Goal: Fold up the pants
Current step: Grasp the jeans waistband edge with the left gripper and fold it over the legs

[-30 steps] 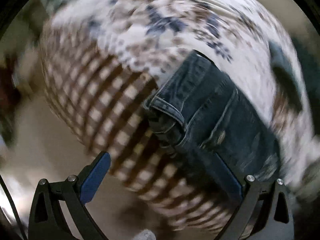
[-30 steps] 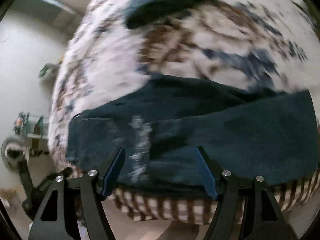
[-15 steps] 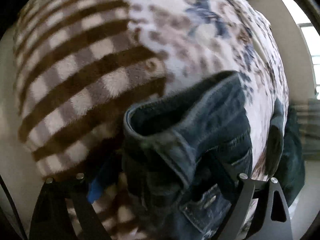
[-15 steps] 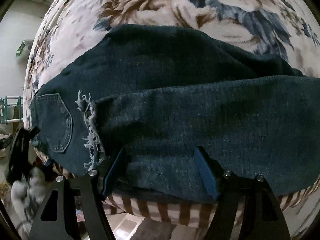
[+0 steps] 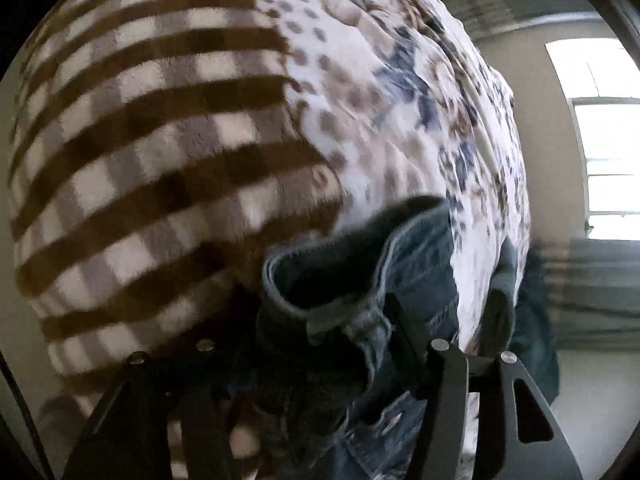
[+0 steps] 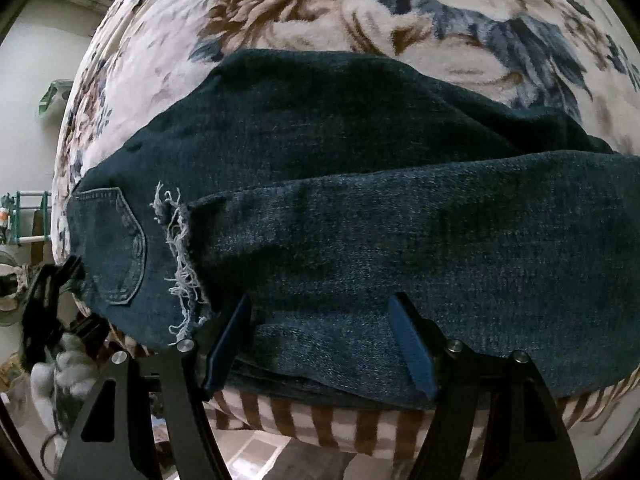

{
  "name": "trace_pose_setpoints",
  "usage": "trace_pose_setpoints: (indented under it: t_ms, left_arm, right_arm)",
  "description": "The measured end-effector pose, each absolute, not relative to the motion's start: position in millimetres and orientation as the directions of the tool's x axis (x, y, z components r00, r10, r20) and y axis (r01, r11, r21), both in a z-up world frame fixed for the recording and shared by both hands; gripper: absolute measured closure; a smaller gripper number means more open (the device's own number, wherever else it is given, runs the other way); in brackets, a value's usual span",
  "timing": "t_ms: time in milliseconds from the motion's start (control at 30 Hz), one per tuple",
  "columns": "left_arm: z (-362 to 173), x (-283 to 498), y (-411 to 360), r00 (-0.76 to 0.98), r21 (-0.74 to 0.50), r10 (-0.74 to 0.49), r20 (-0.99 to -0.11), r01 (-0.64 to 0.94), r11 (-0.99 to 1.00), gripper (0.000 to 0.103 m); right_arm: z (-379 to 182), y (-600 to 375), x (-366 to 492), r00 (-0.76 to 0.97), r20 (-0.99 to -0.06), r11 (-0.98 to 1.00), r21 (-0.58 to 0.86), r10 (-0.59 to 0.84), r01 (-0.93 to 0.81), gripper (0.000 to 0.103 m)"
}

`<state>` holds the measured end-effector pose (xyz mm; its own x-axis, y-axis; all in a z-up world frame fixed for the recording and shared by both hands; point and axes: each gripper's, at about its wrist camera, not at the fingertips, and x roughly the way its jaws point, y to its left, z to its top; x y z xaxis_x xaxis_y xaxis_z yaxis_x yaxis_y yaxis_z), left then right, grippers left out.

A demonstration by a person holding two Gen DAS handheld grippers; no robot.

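While we lean low over the bed, our blanket (image 6: 400, 4), floral on top with a brown-and-cream checked border (image 5: 152, 152) hanging over the near edge, fills both views. On it lie the pants (image 6: 360, 208), dark denim jeans spread across the bed from side to side, one leg doubled back over the rest so that its frayed hem (image 6: 176, 256) sits just beside the back pocket (image 6: 116, 248).

Our right gripper (image 6: 324, 344) comes in level at the near edge of the jeans, its fingers spread wide with the blue pads (image 6: 412, 352) resting against the folded layers; nothing is pinched between them. Our left gripper (image 5: 320, 360) sits at the waistband end, tilted so the bed rises away from it, and a bunched roll of waistband (image 5: 332, 280) lies between the fingers. Denim covers the left finger and most of the gap, so we cannot tell whether the jaws have closed on the cloth. In the right wrist view that left gripper (image 6: 48, 292) shows at the far left edge beside the pocket end.

Beyond the bed we see a bright window (image 5: 600, 136), a second dark garment (image 5: 532, 340) draped off the bed's far side, and a pale wall (image 6: 40, 40).
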<state>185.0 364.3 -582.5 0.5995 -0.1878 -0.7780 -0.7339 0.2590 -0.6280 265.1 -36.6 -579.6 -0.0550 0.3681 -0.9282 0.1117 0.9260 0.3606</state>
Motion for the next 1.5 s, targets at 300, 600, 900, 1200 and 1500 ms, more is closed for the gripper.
trace_pose_setpoints:
  t_ms: [300,600,900,1200,1500]
  left_arm:
    - [-568,199,355,0.587,-0.579,-0.107,-0.803,-0.722,0.378,0.068]
    - [-461,192,303,0.618,-0.47,0.045,-0.785,-0.641,0.606,0.08]
    - [-376,220,179,0.704,-0.348,0.001,-0.71,-0.352,0.869,0.081]
    - [-417,237,-41,0.579,-0.196,-0.188,-0.793,0.05,0.979,0.082]
    - [-538,231,-164,0.407,0.111,-0.014,-0.913,0.283,0.953,0.082]
  right_arm:
    - [-580,-36,268,-0.061,-0.921,0.92,0.377,0.385,0.11,0.029]
    - [-574,-49,258,-0.037,-0.907,0.902,0.413,0.42,0.128,0.029]
    - [-561,-103,250,0.043,-0.878,0.851,0.473,0.477,0.227,0.029]
    - [-546,-238,221,0.143,-0.895,0.807,0.443,0.422,0.39,0.029]
    - [-549,-353,193,0.136,-0.946,0.838,0.325,0.295,0.438,0.03]
